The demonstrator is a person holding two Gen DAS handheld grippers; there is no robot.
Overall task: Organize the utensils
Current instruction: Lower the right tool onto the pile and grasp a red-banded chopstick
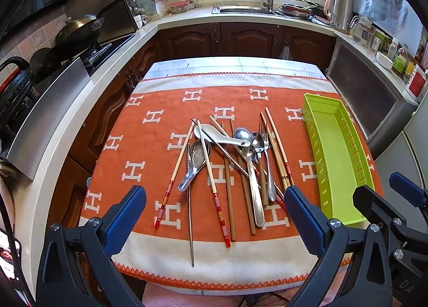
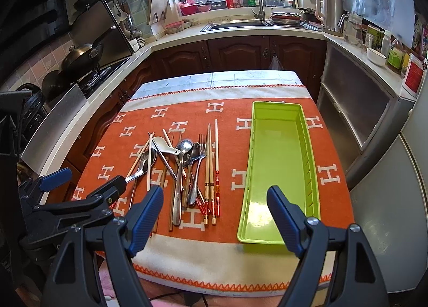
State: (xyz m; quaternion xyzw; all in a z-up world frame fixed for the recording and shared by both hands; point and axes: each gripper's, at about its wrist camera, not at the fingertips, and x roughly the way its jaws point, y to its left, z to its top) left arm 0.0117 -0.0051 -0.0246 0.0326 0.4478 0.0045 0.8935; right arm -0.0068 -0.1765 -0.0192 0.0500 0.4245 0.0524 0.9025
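A heap of utensils lies on the orange towel (image 1: 149, 151): a white ceramic spoon (image 1: 214, 134), metal spoons (image 1: 242, 137), a fork (image 1: 266, 146), and several wooden chopsticks (image 1: 214, 194). The heap also shows in the right wrist view (image 2: 184, 170). An empty lime green tray (image 1: 337, 157) lies to its right, also in the right wrist view (image 2: 281, 170). My left gripper (image 1: 214, 216) is open above the heap's near ends. My right gripper (image 2: 215, 218) is open and empty, hovering between heap and tray, near the table's front edge. It also shows in the left wrist view (image 1: 388, 194).
The towel covers a small table (image 2: 240, 76) in a kitchen. Counters with a stove and wok (image 1: 80, 28) run along the left. A sink (image 1: 240, 10) stands at the back. A kettle (image 1: 339, 10), jars and a steel cabinet (image 1: 361, 87) are on the right.
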